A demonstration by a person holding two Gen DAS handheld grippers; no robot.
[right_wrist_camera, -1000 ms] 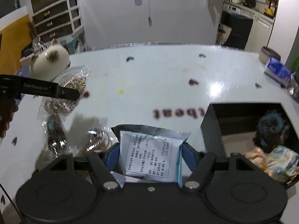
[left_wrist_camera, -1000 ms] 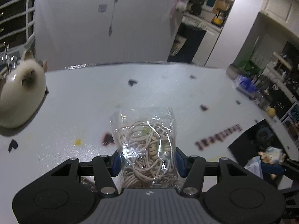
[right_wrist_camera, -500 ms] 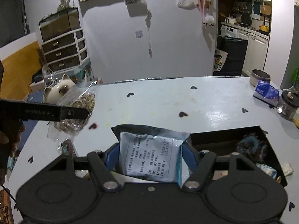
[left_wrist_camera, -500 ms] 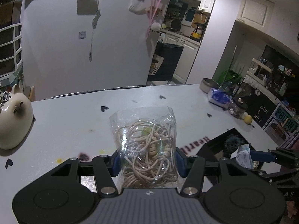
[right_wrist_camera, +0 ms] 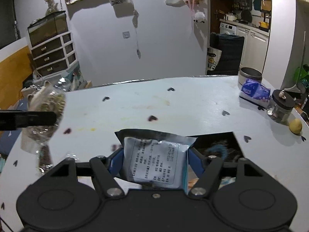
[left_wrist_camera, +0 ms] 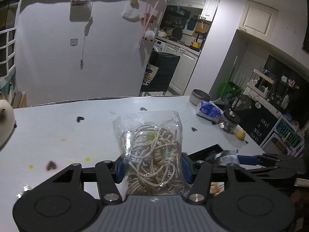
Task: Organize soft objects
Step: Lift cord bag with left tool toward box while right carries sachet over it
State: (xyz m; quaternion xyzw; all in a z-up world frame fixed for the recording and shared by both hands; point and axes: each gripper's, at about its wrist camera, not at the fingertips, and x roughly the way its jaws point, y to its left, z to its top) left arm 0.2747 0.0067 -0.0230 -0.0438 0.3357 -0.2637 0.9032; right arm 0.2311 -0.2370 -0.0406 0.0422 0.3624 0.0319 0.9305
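Note:
My left gripper (left_wrist_camera: 152,167) is shut on a clear plastic bag of beige cords (left_wrist_camera: 152,150), held up above the white table (left_wrist_camera: 58,135). My right gripper (right_wrist_camera: 155,160) is shut on a flat grey pouch with a printed label (right_wrist_camera: 154,162), just over the near left corner of a black box (right_wrist_camera: 229,137). The box holds a dark fuzzy item (right_wrist_camera: 218,150) and other soft things. In the right wrist view the left gripper's finger (right_wrist_camera: 27,118) and its bag (right_wrist_camera: 46,104) show blurred at the left. In the left wrist view the right gripper's arm (left_wrist_camera: 270,160) reaches in from the right.
A cream cat-shaped figure (left_wrist_camera: 5,123) sits at the table's left edge. At the far right stand a grey bowl (right_wrist_camera: 250,75), a blue tissue pack (right_wrist_camera: 255,91), a dark-lidded jar (right_wrist_camera: 281,106) and a lemon (right_wrist_camera: 295,125). More small bags (right_wrist_camera: 44,160) lie at the near left.
Both grippers have lifted and tilted up with their loads, so more of the room shows. The left gripper with the cord bag moved right toward the box; the cat figure slid toward the left edge.

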